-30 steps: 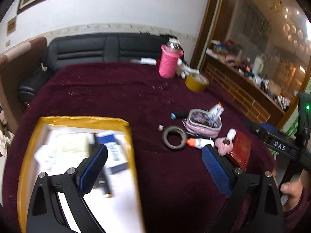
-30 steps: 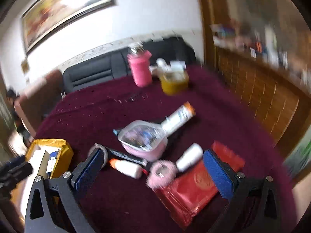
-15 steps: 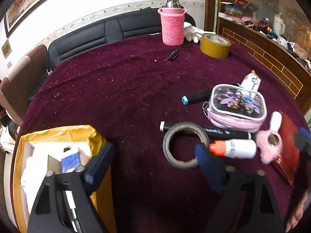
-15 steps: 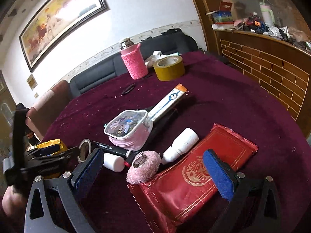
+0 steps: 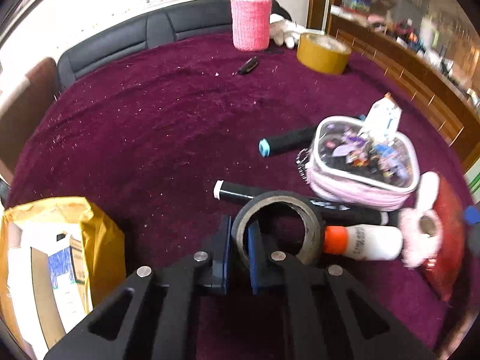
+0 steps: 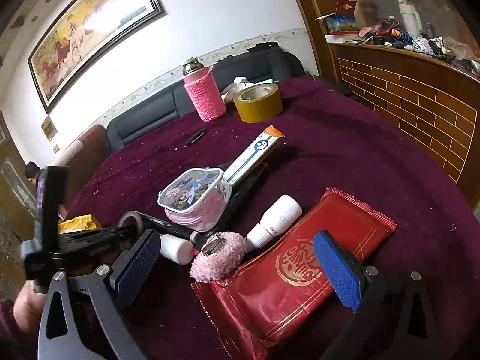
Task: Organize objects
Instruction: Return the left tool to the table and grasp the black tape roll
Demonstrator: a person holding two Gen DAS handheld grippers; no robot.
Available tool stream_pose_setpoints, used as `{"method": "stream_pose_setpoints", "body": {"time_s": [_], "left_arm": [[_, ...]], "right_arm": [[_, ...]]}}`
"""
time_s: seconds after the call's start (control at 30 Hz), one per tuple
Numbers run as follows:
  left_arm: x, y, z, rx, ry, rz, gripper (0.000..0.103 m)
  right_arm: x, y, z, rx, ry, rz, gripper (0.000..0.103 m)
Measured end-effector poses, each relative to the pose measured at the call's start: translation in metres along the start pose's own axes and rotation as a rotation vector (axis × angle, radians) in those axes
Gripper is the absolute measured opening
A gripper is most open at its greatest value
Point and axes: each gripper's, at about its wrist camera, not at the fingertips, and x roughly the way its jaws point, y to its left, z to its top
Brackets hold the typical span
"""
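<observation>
1. Purple fuzzy cloth (image 5: 168, 120) covered the round table, with a black sofa (image 5: 135, 39) behind.
2. The grey tape ring (image 5: 277, 225) lay beside a white bottle (image 5: 364, 241).
3. The left gripper (image 5: 239, 250) pinched its wall; the right gripper (image 6: 237, 265) stood spread wide.

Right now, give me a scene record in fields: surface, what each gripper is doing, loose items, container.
surface: round table with maroon cloth
left gripper: shut on the grey tape roll, pinching its near wall
right gripper: open, hanging over the red packet, holding nothing
near tape roll: black marker, white bottle with orange cap, pink fluffy item
middle: pink clear-top pouch, long white box
far side: pink knitted bottle, yellow tape roll
container: yellow-lined open box, at the left
</observation>
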Motion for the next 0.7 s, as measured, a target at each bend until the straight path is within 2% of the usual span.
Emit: {"method": "stream_pose_setpoints", "body": {"time_s": [0.17, 0.27, 0.37, 0.43, 0.57, 0.63, 0.7], "left_arm": [[-0.043, 0.017, -0.015, -0.069, -0.066, -0.092, 0.009], [-0.081, 0.033, -0.032, -0.121, -0.126, -0.173, 0.009], [-0.121, 0.05, -0.053, -0.154, -0.194, -0.227, 0.009], [-0.147, 0.064, -0.07, -0.154, -0.249, -0.225, 0.009], [-0.182, 0.092, -0.101, -0.153, -0.325, -0.165, 0.01], [-0.19, 0.109, -0.116, -0.182, -0.333, -0.154, 0.01], [-0.194, 0.125, -0.127, -0.216, -0.333, -0.142, 0.01]], "right_arm": [[0.0, 0.001, -0.001, -0.013, -0.004, 0.001, 0.103], [-0.003, 0.006, 0.001, -0.007, 0.019, 0.038, 0.103], [-0.005, 0.029, 0.008, -0.079, 0.058, 0.076, 0.103], [-0.001, 0.052, 0.015, -0.169, 0.093, 0.088, 0.103], [0.026, 0.092, 0.021, -0.336, 0.188, 0.108, 0.103], [0.048, 0.102, 0.022, -0.374, 0.25, 0.108, 0.103], [0.074, 0.103, 0.023, -0.355, 0.33, 0.1, 0.103]]}}
